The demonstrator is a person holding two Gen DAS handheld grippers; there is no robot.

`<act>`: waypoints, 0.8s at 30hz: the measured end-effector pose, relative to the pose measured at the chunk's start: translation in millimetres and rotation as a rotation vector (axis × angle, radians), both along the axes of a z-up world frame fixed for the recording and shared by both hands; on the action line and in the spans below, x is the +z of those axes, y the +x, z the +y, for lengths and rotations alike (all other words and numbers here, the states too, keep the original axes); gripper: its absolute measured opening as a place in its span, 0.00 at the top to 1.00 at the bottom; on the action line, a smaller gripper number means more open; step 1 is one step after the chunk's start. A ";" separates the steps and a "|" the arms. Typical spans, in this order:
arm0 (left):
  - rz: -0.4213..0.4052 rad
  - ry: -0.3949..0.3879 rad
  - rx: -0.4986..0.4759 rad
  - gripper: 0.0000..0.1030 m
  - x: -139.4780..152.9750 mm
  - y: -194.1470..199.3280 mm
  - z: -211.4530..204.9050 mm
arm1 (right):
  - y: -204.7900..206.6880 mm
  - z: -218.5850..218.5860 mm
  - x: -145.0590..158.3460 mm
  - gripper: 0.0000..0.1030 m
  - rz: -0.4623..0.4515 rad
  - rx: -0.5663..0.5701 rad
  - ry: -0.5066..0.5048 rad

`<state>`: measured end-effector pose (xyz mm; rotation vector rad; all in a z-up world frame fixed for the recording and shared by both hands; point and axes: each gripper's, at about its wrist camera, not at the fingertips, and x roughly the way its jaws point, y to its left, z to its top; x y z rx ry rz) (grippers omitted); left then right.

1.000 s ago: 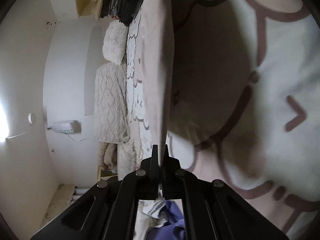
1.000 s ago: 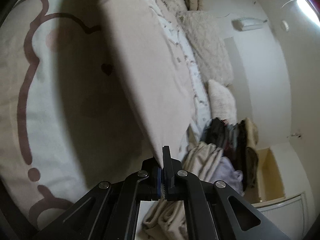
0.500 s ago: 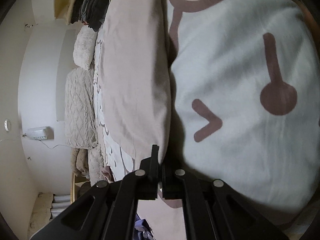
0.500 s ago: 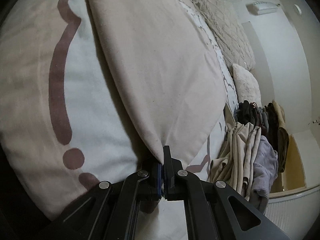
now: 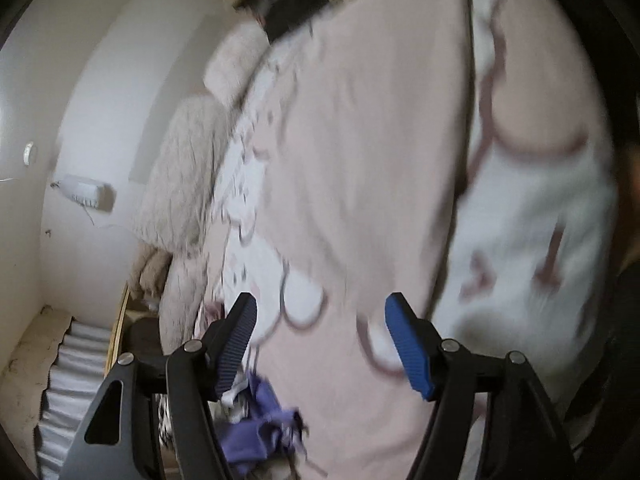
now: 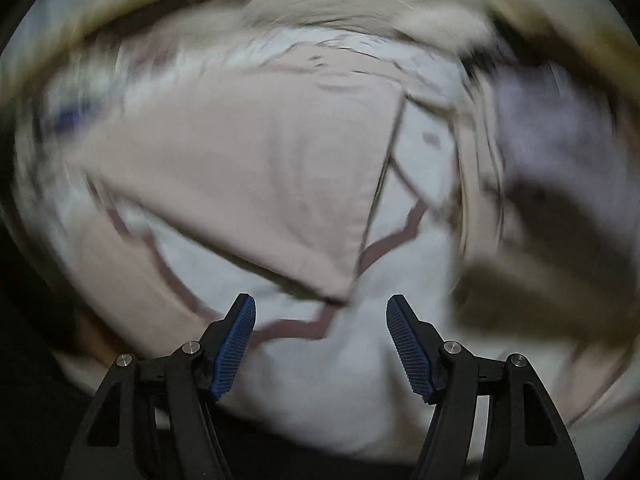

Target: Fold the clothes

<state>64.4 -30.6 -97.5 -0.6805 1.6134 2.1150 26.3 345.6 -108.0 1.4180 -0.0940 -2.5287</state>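
A plain beige-pink cloth [image 6: 256, 184] lies flat on the bed's white and pink patterned duvet [image 6: 320, 360]; its near corner lies just ahead of my right gripper [image 6: 320, 340], which is open and empty above the duvet. In the left wrist view the same cloth [image 5: 360, 184] stretches away ahead of my left gripper [image 5: 320, 336], which is open and empty. Both views are blurred by motion.
A heap of beige, lilac and dark clothes [image 6: 540, 152] lies right of the cloth. Purple clothing [image 5: 260, 424] sits under the left gripper. Quilted pillows [image 5: 180, 184] line the white wall [image 5: 80, 80] at left, with a pale wall unit [image 5: 86, 196].
Both grippers were shut on the cloth's edge and held it up; now both are open and the cloth lies flat on the bed. Both cameras have swung quickly.
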 end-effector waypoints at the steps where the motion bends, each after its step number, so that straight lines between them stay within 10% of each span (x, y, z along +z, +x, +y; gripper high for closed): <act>1: 0.004 0.032 -0.019 0.34 8.1 2.3 10.4 | 2.4 10.3 -2.7 0.34 -0.023 -0.058 -0.126; 9: 0.004 0.211 -0.206 0.34 21.0 21.1 133.6 | 18.6 55.7 -66.6 0.45 -0.121 -0.450 -0.778; 12: 0.034 0.222 -0.235 0.34 13.2 27.1 172.9 | 18.4 61.1 -74.9 0.45 -0.091 -0.544 -0.877; 17: 0.031 0.252 -0.216 0.35 -3.2 34.6 220.9 | 5.8 69.4 -85.4 0.88 -0.096 -0.575 -0.927; 24: 0.074 0.327 -0.118 0.40 -28.7 30.9 278.7 | -1.2 67.7 -62.8 0.93 -0.055 -0.476 -0.993</act>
